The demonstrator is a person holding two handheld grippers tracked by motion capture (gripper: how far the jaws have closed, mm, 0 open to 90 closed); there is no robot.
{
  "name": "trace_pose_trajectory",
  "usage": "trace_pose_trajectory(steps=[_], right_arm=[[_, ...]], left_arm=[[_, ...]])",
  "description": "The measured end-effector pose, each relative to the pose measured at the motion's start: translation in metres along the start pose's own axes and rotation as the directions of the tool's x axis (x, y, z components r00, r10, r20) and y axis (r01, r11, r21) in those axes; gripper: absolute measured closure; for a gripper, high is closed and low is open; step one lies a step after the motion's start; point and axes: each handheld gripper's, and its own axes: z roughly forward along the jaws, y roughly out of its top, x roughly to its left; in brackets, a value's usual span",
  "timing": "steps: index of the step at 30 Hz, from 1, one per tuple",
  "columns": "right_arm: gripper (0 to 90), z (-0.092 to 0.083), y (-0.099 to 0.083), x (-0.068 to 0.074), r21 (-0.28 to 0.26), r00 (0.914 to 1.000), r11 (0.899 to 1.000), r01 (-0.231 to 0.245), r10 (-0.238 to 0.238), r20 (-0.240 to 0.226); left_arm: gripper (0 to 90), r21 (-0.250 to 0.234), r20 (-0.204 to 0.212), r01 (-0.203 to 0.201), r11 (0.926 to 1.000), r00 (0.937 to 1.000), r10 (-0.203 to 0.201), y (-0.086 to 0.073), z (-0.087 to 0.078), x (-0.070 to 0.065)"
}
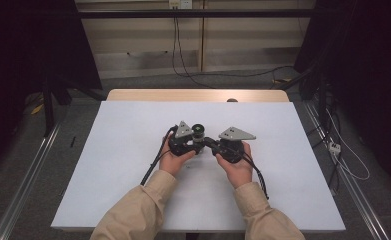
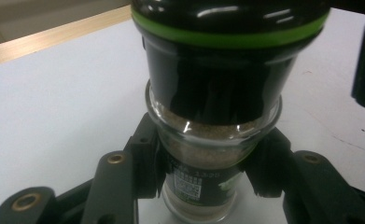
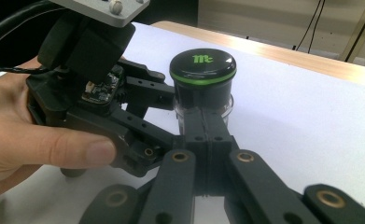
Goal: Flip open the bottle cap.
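A glass spice jar [image 1: 198, 131] with a black cap and a green ring stands upright near the middle of the white tabletop [image 1: 123, 165]. My left gripper [image 1: 195, 144] is shut on its glass body, one pad on each side, low under the cap. In the left gripper view the jar [image 2: 213, 116] holds brown powder, gripped by the left gripper [image 2: 201, 168]. My right gripper [image 1: 207, 141] comes in from the right. Its jaws are pressed together with nothing between them, and in the right gripper view the right gripper [image 3: 207, 114] has its tips at the jar [image 3: 202, 74], just below the cap.
A wooden strip [image 1: 198, 95] runs along the table's far edge. Cables [image 1: 153, 165] trail from both grippers across the white surface toward the person. Metal rails and dark curtains flank the table, with cables on the floor behind.
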Motion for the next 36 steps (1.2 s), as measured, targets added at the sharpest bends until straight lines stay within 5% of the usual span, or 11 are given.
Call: trace_pose_trajectory(steps=[36], right_arm=[[90.0, 0.011, 0.009, 0.002, 0.023, 0.9993, 1.0, 0.021, -0.021, 0.029]], left_arm=[[53.3, 0.003, -0.007, -0.008, 1.0, 0.9999, 0.008, 0.0, 0.0, 0.0]])
